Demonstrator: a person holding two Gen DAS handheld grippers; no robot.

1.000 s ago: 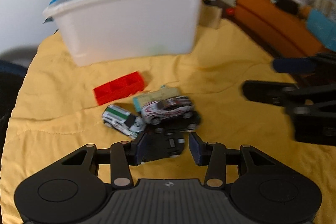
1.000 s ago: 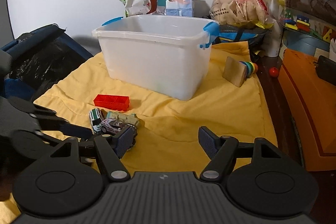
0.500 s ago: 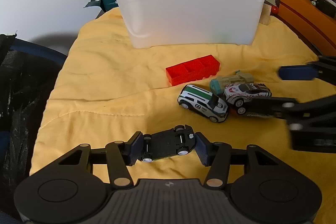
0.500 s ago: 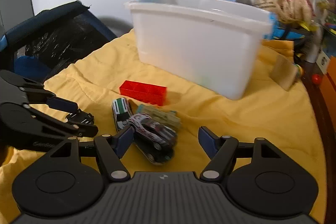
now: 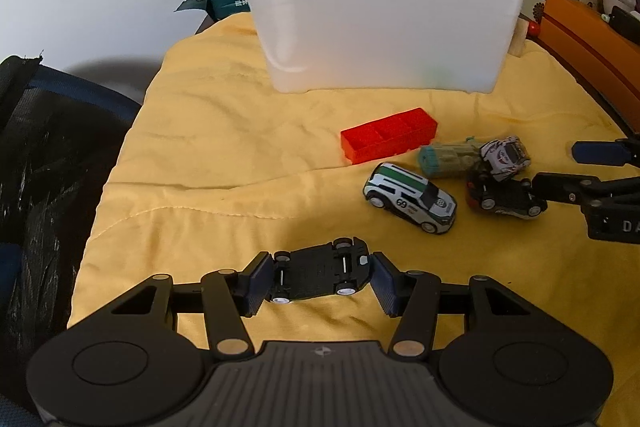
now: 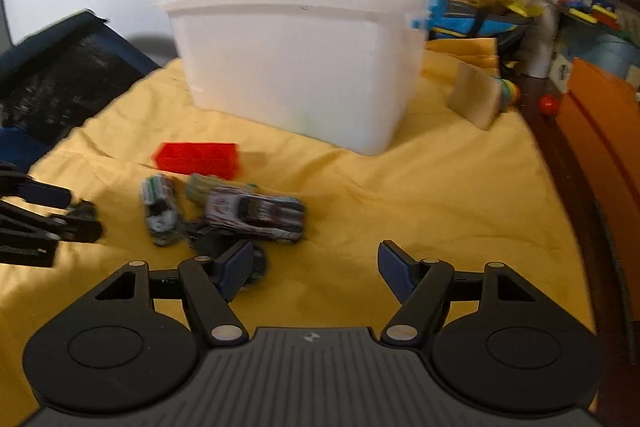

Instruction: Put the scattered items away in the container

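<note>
1. Yellow blanket (image 5: 224,155): covers the surface that carries everything; whether a bed or a worktop lies beneath cannot be told.
2. Container (image 5: 380,27): white translucent tub, open-topped, at 12 o'clock in the left wrist view; contents not visible through the wall.
3. Left tool (image 5: 318,277): pinching an upturned black toy car (image 5: 318,275) end to end, chassis and wheels up, both pads against it. Judged step: first car gripped, carry to the tub not yet made.
4. Right tool (image 6: 316,269): spread wide, nothing between its fingers, low over the blanket just short of the toy cluster, its left finger beside a dark car.
5. Red block (image 5: 388,135): between tub and cars, about 1 o'clock from the left tool.
6. Green-striped white car (image 5: 410,197): upright, at 2 o'clock.
7. Silver racing car (image 6: 254,213): resting partly on a second dark car (image 5: 504,197); a teal-ended toy (image 5: 448,157) lies just beside.
8. Next move, judged: left tool must rise above the tub rim before releasing; right tool needs to shift toward 11 o'clock to straddle the silver car.
</note>
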